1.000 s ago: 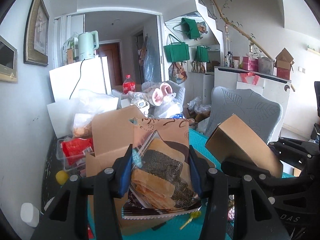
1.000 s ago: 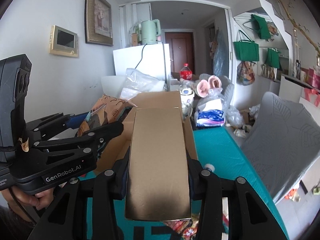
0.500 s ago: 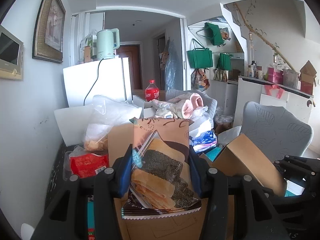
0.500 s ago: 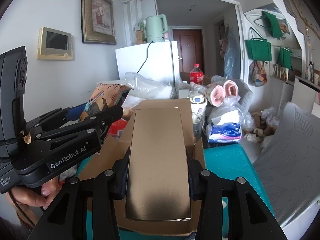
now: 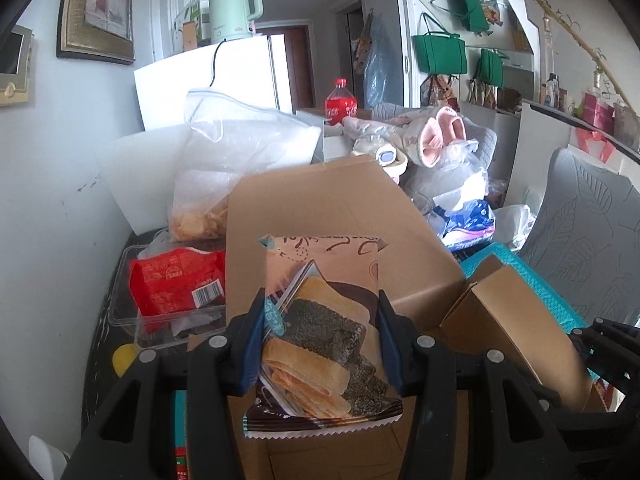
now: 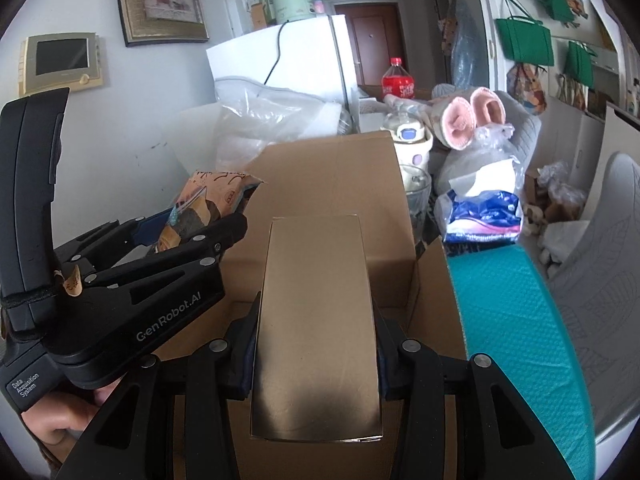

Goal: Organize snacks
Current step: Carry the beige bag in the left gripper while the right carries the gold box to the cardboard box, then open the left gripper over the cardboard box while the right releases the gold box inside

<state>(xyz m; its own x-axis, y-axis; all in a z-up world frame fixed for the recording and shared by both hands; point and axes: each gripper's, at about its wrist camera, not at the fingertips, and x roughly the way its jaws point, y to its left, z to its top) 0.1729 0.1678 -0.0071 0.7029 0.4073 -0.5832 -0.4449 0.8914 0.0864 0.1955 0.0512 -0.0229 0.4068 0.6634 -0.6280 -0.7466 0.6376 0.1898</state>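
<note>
In the left wrist view, the left tongs (image 5: 320, 344) are clamping a seaweed snack packet (image 5: 320, 320) between their blue pads, and compared with a second ago they are carrying it forward and slightly down: the open cardboard box (image 5: 340, 216) is now filling the view directly ahead of and beneath the packet, where earlier it stood further off. A red snack packet (image 5: 176, 284) in a clear tray is lying to the left of these tongs, and the brown carton held by the other hand is showing just to their right. In the right wrist view, the right tongs (image 6: 316, 340) are gripping a plain brown carton (image 6: 316, 320) by its long sides, and they too are closing in; the big box's raised flap (image 6: 332, 184) is rising just beyond the carton's far end, with the box interior below it. The left tongs (image 6: 192, 236) are travelling alongside, just to the left. Both snacks are probably about to be lowered into the box; neither is released yet.
</note>
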